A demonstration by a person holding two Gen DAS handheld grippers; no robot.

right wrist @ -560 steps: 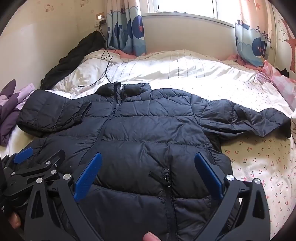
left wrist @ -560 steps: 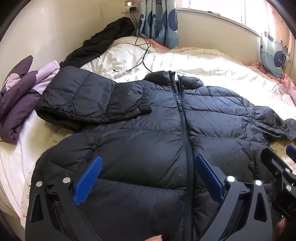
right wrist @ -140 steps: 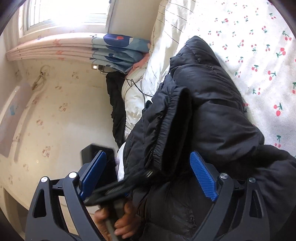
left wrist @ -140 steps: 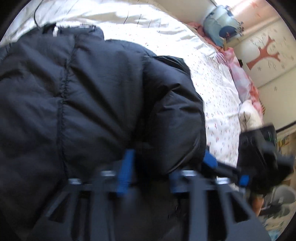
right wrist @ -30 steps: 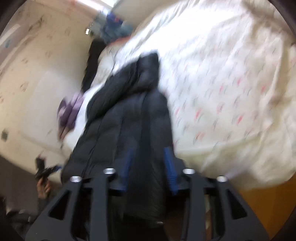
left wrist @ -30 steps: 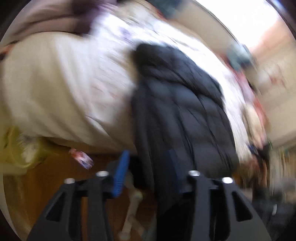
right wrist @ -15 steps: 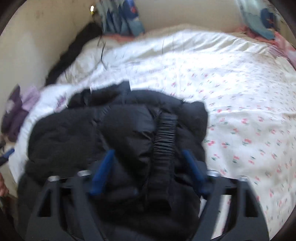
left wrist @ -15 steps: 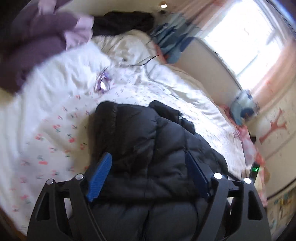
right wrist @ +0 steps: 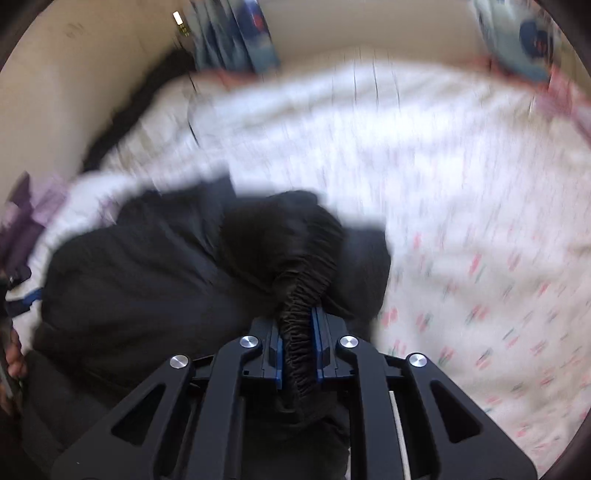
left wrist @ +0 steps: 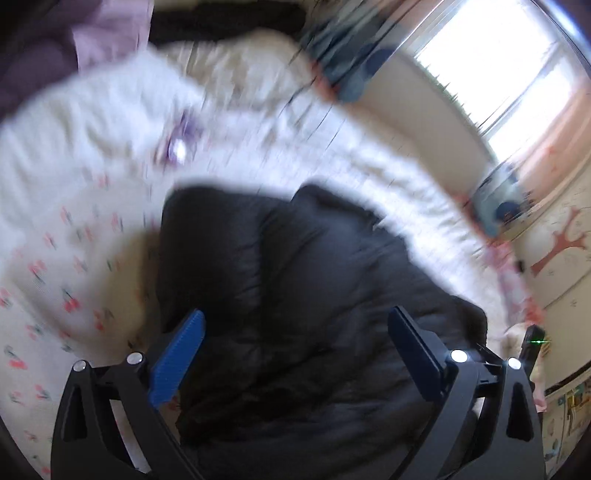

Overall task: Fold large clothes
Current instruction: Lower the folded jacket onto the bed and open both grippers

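Our right gripper [right wrist: 298, 332] is closing its blue jaws on the ribbed elastic cuff [right wrist: 304, 295] of the black puffer jacket [right wrist: 147, 277], the cuff already pressed between the pads at six o'clock in the right wrist view; our left gripper [left wrist: 293, 347] is opening, its blue fingers [left wrist: 177, 358] set wide on either side of the jacket [left wrist: 295, 295] and touching nothing that we can see. Just beyond both tools the jacket lies in a bundle on the bed [left wrist: 74, 240], folded over itself, quilted and matt black, with a sleeve heaped on top; its far edge reaches about the middle of each view. At nine o'clock in the right wrist view a hand [right wrist: 13, 354] shows at the frame edge beside the jacket. Farther out, the cherry-print sheet [right wrist: 498, 277] spreads from three o'clock; a small shiny purple object [left wrist: 177, 144], too blurred to name, lies on the bed at eleven o'clock in the left wrist view. Farthest, purple clothes [left wrist: 55, 48] sit at ten o'clock, a blue-patterned curtain [right wrist: 236, 33] hangs at twelve, and a bright window [left wrist: 509, 74] fills one o'clock.
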